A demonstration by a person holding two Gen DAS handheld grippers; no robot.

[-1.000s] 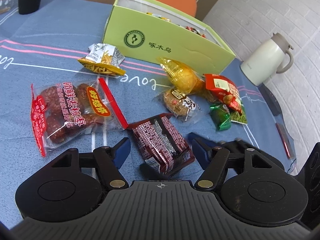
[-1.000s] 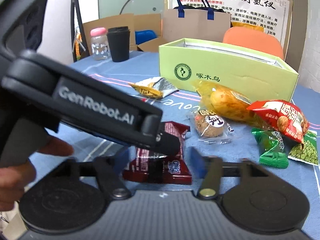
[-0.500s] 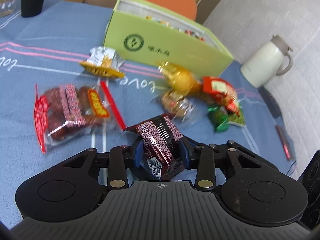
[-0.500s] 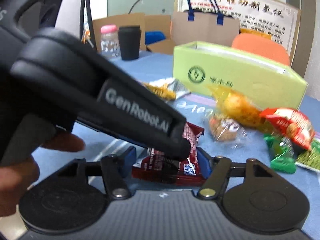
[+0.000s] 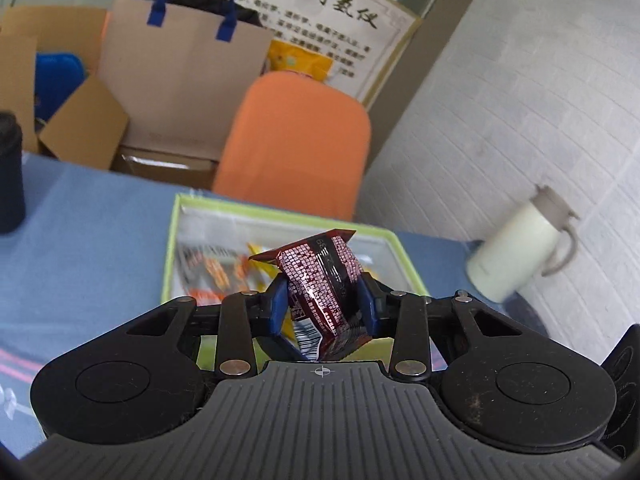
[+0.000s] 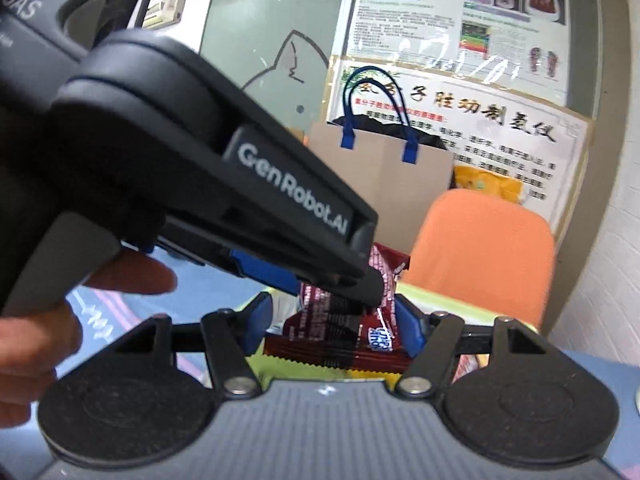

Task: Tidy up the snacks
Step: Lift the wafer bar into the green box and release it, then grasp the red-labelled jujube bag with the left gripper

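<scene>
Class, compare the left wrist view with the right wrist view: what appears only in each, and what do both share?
Only the left wrist view shows the white kettle, the black cup and the snacks lying inside the green box.

Only the right wrist view shows the person's hand, the left claw from outside, and the cat drawing.

Both show the dark red snack packet, the orange chair and the paper bag.

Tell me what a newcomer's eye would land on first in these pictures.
First, the dark red snack packet pinched upright in the left tongs, held over the open green box with snacks inside. Behind the box stands an orange chair; a cream jug sits at the table's right.
</scene>
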